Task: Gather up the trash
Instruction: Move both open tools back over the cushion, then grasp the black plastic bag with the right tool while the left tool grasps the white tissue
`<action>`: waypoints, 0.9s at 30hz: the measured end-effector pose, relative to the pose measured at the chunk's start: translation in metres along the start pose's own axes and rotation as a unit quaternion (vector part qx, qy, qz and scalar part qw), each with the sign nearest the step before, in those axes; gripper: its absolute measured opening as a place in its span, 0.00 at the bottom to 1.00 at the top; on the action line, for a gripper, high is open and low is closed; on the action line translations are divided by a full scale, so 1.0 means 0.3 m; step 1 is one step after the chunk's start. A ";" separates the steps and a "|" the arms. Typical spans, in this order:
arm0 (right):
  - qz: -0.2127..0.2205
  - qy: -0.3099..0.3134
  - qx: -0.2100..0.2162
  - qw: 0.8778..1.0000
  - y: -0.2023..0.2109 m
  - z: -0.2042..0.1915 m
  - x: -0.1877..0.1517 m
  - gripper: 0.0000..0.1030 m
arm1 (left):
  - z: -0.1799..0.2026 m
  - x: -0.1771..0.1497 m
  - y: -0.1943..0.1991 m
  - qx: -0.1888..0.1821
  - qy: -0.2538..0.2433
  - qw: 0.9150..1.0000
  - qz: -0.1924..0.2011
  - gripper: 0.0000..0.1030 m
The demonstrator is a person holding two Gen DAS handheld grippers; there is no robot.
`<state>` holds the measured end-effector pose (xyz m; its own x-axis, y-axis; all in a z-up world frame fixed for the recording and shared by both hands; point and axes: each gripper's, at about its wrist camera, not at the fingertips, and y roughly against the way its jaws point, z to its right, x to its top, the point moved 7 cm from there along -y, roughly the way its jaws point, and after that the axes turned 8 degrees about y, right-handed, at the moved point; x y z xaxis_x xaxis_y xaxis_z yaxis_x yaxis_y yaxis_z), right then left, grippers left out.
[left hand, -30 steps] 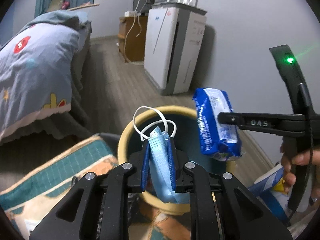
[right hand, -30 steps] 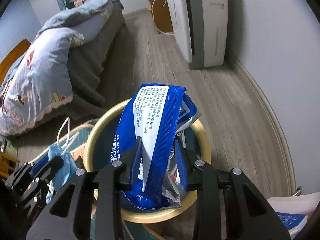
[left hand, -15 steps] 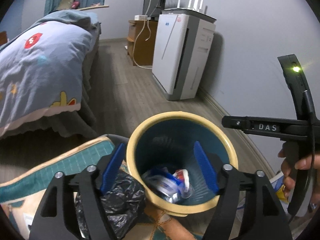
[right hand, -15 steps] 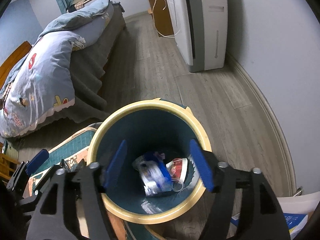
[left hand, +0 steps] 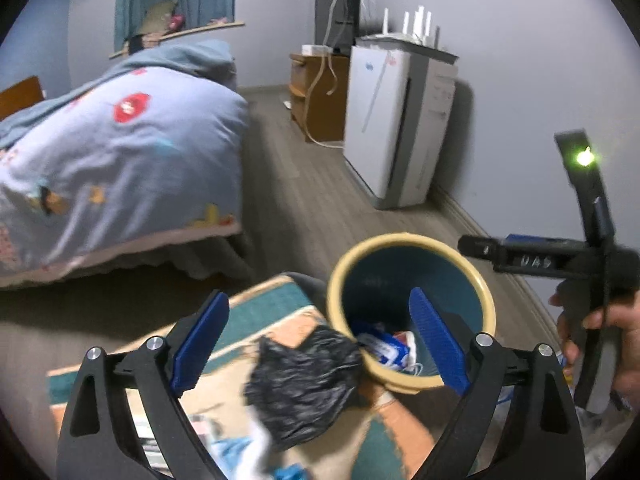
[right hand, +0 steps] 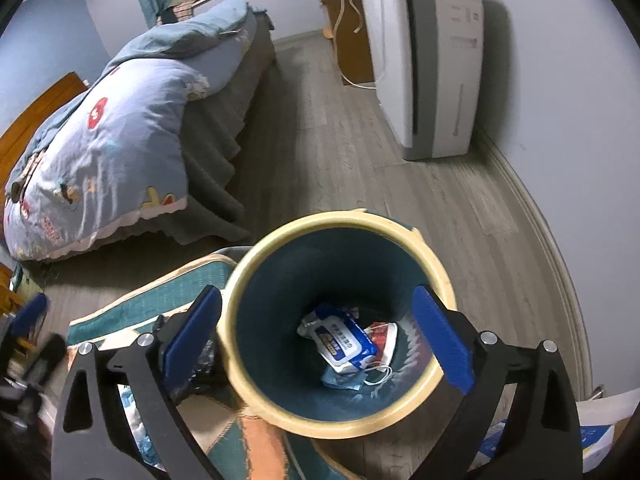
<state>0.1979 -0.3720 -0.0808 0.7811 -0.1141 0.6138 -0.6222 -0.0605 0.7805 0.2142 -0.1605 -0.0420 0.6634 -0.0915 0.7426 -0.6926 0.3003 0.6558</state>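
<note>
A teal trash bin with a cream rim stands on the floor by a rug. Inside it lie a blue wipes pack, a blue face mask and a red-and-white wrapper. My right gripper is open and empty, right above the bin mouth. My left gripper is open and empty, over a crumpled black plastic bag that lies against the bin's left side. The right gripper's body shows at the right in the left wrist view.
A bed with a blue quilt fills the left. A white air purifier and a wooden cabinet stand by the right wall. A teal-and-orange rug lies under the bin. Blue and white items lie on the rug.
Both grippers opened: the mask and the wipes pack dropped into the bin. The left gripper then drew back to the left over the black bag.
</note>
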 end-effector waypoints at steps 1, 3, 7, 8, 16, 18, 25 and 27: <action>0.000 0.004 0.001 1.000 0.001 -0.013 0.003 0.92 | -0.014 0.005 0.024 0.003 0.000 1.000 0.002 0.89; 0.001 0.011 0.002 1.000 0.008 -0.043 0.004 0.92 | -0.053 0.006 0.093 0.013 -0.004 1.000 0.005 0.89; 0.002 0.025 0.007 1.000 0.018 -0.101 0.006 0.92 | -0.125 -0.035 0.179 0.040 -0.005 0.999 0.009 0.90; 0.003 0.029 0.008 1.000 0.020 -0.117 0.006 0.93 | -0.147 -0.051 0.192 0.044 0.000 0.999 0.010 0.90; -0.009 0.058 0.018 0.998 0.011 -0.233 -0.016 0.94 | -0.286 -0.166 0.214 0.065 0.022 0.998 -0.012 0.90; -0.015 0.068 0.022 0.997 -0.002 -0.272 -0.024 0.94 | -0.318 -0.179 0.219 0.076 0.020 0.997 -0.013 0.90; -0.049 0.082 0.047 0.994 -0.064 -0.386 -0.077 0.94 | -0.461 -0.204 0.256 0.096 0.052 0.994 -0.013 0.90; -0.060 0.088 0.051 0.993 -0.085 -0.415 -0.096 0.94 | -0.487 -0.213 0.259 0.102 0.052 0.993 -0.016 0.90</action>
<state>0.1977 -0.2436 -0.1037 0.8417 0.0739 0.5348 -0.5185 -0.1654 0.8389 0.1592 0.0074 -0.0583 0.7049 0.0038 0.7093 -0.7061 0.0990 0.7012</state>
